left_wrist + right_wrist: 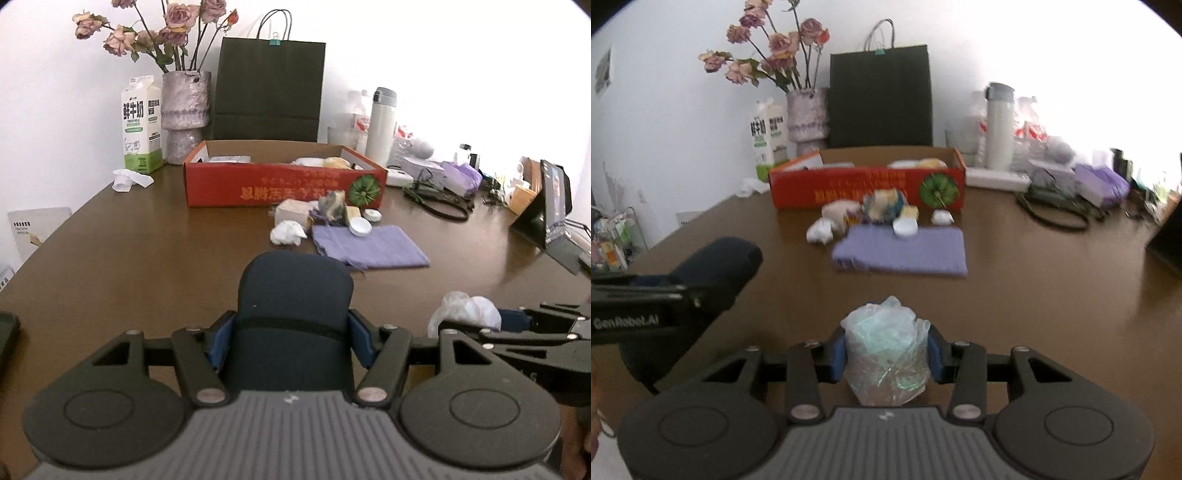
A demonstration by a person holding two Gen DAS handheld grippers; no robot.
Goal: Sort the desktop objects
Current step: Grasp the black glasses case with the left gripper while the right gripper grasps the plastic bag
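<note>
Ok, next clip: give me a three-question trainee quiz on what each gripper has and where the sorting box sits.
1. True or false: the left gripper is shut on a dark blue pouch.
2. What does the right gripper hold? A) a milk carton B) a clear plastic bag C) a white cap
3. Fill in: the red cardboard box stands on the table beyond the ____ cloth.

Key: 1 true. 2 B, the clear plastic bag sits between its blue pads. 3 purple.
</note>
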